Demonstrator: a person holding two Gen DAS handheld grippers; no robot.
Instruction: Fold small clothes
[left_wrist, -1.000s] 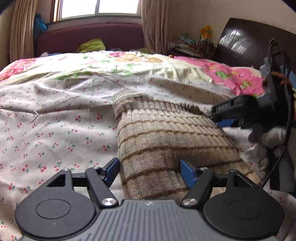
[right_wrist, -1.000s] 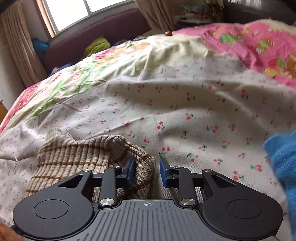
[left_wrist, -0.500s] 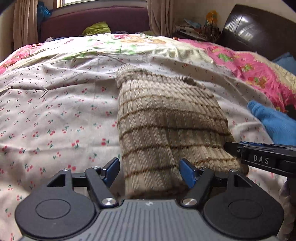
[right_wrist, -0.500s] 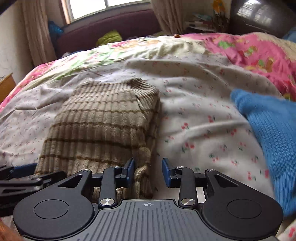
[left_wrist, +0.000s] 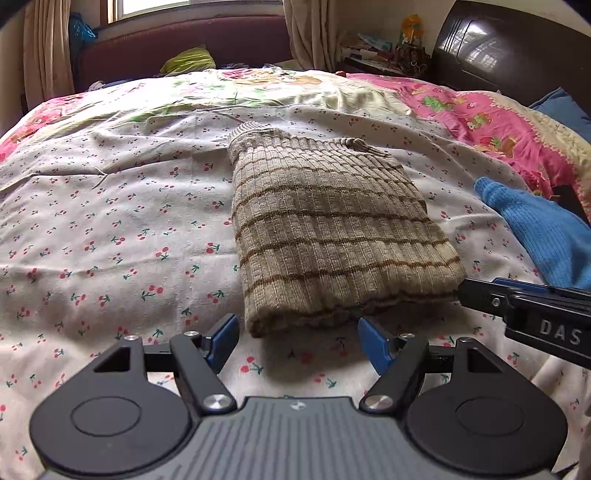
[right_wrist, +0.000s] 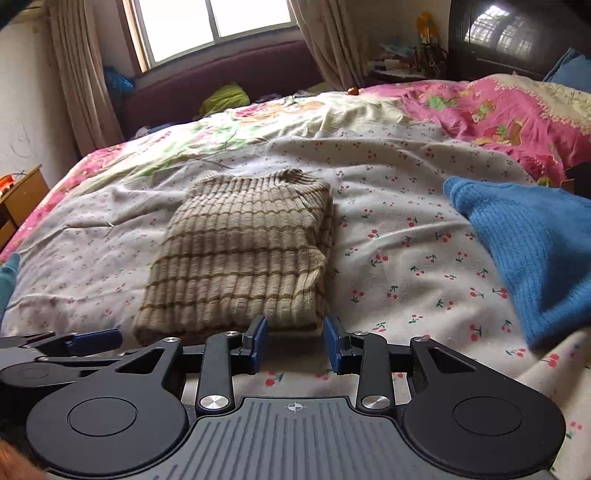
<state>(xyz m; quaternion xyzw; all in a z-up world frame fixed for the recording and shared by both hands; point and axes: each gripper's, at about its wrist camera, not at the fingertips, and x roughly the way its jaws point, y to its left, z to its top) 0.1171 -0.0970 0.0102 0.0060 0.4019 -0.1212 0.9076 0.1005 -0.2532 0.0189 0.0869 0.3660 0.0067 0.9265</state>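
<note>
Both grippers had backed off the sweater (left_wrist: 332, 236), left gripper (left_wrist: 297, 341) released, right gripper (right_wrist: 294, 343) released, empty, folded sweater flat on sheet (left_wrist: 110, 236), blue knit (right_wrist: 535, 251) at 3 o'clock.

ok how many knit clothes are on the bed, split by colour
beige striped: 1, the folded sweater
blue: 1, the unfolded knit to its right
total: 2
Both grippers, left and right, are open and hold neither.
</note>
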